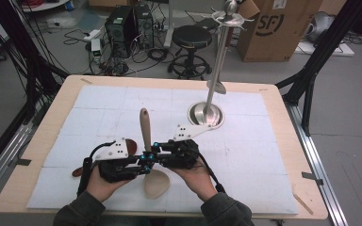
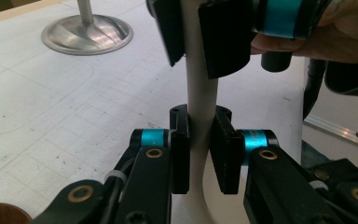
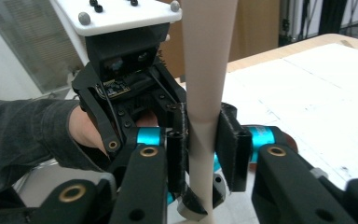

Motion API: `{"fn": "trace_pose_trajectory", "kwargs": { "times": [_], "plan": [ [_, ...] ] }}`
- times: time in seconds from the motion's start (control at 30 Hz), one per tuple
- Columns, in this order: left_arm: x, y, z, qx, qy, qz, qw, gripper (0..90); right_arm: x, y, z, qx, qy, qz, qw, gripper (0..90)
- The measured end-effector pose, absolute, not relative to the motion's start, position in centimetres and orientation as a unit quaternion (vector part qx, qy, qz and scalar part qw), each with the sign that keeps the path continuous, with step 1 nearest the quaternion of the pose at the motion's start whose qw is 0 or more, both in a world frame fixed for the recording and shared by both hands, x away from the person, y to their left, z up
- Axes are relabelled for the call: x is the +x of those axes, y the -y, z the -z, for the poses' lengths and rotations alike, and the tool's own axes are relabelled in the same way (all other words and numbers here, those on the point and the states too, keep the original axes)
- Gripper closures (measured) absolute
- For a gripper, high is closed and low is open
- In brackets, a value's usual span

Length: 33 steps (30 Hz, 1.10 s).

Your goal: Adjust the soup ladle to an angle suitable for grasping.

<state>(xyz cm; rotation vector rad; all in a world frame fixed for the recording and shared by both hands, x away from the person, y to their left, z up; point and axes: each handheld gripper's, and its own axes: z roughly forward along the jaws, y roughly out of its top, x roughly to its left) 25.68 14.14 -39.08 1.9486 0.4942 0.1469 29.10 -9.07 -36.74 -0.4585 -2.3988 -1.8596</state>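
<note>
now both grippers' fingers [image 2: 182,154] clamp the pale spoon [image 1: 147,141] handle

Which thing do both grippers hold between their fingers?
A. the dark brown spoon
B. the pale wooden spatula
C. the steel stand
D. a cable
B: the left gripper and the right gripper both press their fingers on the handle of the pale wooden spatula, while the steel stand stands apart on the table.
</note>
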Motion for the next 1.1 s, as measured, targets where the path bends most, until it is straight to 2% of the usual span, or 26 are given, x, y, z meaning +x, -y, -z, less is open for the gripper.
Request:
{"fn": "trace_pose_trajectory", "kwargs": {
  "times": [0.43, 0.63, 0.7, 0.77, 1.1],
  "plan": [
    [25.5, -14.0, 39.0, 0.825, -0.169, -0.042, 0.537, 79.3, 29.3, 9.7, 35.5, -0.096, 0.778, 0.618, 0.055, 65.6],
    [25.4, -13.9, 38.9, 0.826, -0.16, -0.042, 0.538, 79.0, 29.4, 9.9, 35.2, -0.085, 0.775, 0.623, 0.057, 74.7],
    [25.4, -14.0, 38.9, 0.822, -0.165, -0.04, 0.543, 78.0, 29.3, 9.8, 35.2, -0.088, 0.775, 0.624, 0.049, 75.0],
    [25.5, -14.1, 38.8, 0.814, -0.178, -0.046, 0.55, 64.9, 29.1, 9.7, 35.2, -0.088, 0.778, 0.621, 0.042, 75.2],
    [25.5, -14.6, 38.5, 0.8, -0.197, -0.069, 0.562, 64.4, 28.2, 9.2, 34.8, -0.12, 0.77, 0.627, -0.006, 75.4]
  ]
}}
